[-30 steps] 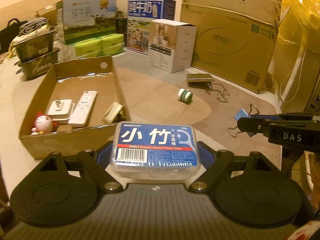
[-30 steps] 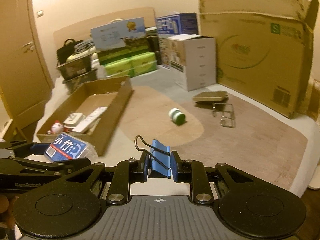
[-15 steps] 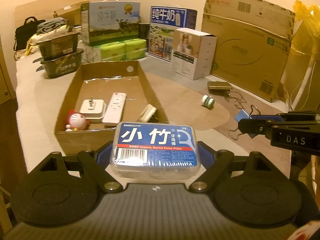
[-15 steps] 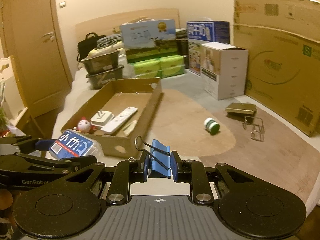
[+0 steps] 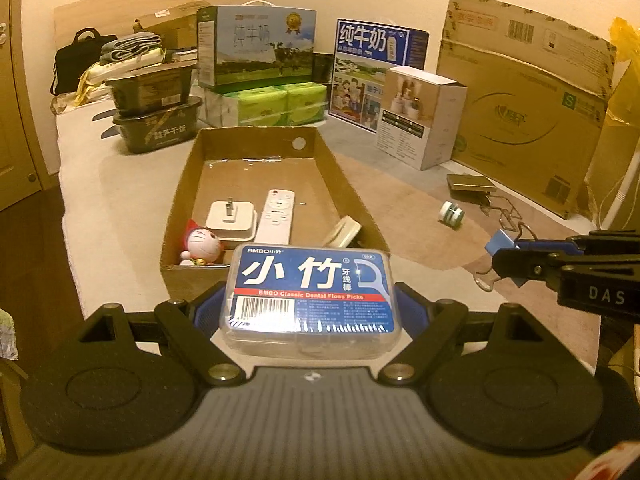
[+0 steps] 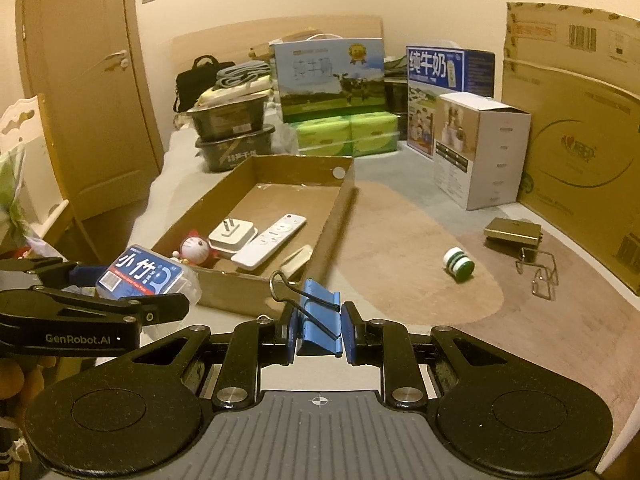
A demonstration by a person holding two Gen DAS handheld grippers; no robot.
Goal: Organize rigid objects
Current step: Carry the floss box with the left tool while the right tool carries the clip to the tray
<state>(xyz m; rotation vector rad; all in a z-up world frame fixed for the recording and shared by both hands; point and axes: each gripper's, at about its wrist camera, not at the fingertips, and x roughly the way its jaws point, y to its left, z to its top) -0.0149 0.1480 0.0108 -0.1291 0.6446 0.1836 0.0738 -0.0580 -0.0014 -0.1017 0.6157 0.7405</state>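
Observation:
My left gripper (image 5: 312,304) is shut on a clear dental floss pick box (image 5: 310,292) with a blue label, held just before the near wall of an open cardboard box (image 5: 352,196). That box holds a white remote (image 5: 276,216), a white plug adapter (image 5: 231,219), a small cat figurine (image 5: 201,242) and a cream oval item (image 5: 342,232). My right gripper (image 6: 318,326) is shut on a blue binder clip (image 6: 318,320), held near the cardboard box's (image 6: 340,224) near right corner. The floss box also shows in the right wrist view (image 6: 146,276).
On the brown mat lie a green-white roll (image 6: 458,264), a flat brass-coloured box (image 6: 512,232) and wire clip handles (image 6: 538,272). Cartons, tissue packs and a big cardboard panel (image 6: 576,140) stand behind. A wooden door (image 6: 92,92) is at left.
Both grippers have pulled back and risen with their loads, so the cardboard box and mat look farther and more centred. Nothing was let go.

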